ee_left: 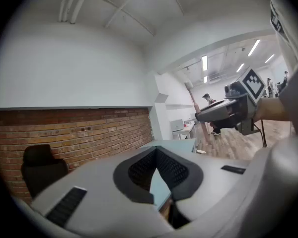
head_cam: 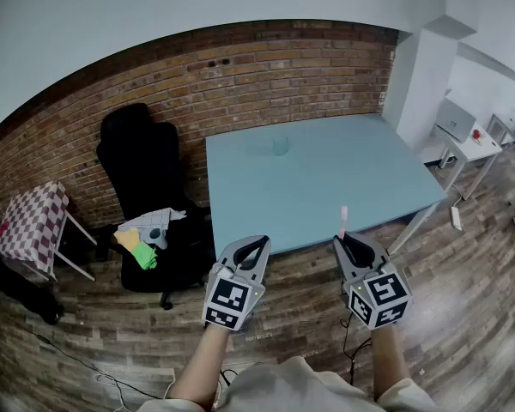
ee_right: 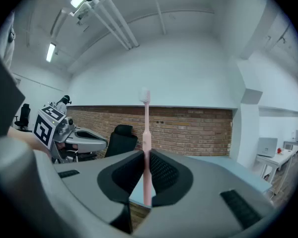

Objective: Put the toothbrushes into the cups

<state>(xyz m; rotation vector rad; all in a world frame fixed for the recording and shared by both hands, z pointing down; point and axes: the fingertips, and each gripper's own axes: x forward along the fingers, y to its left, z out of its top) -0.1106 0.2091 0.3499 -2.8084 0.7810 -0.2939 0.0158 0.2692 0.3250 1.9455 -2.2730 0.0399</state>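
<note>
A small clear greenish cup (head_cam: 281,146) stands near the far edge of the light blue table (head_cam: 326,187). My right gripper (head_cam: 344,240) is in the air before the table's near edge, shut on a pink toothbrush (head_cam: 342,220). The right gripper view shows the toothbrush (ee_right: 146,148) upright between the jaws, bristles at the top. My left gripper (head_cam: 263,242) is level with it to the left, shut with nothing in it. In the left gripper view its jaws meet at the tips of the left gripper (ee_left: 156,150), and the right gripper (ee_left: 223,110) shows beyond.
A black office chair (head_cam: 142,157) stands left of the table with green and white cloths (head_cam: 146,247) on a seat in front of it. A checkered small table (head_cam: 34,226) is far left. White desks (head_cam: 468,144) stand at the right, a brick wall (head_cam: 240,67) behind.
</note>
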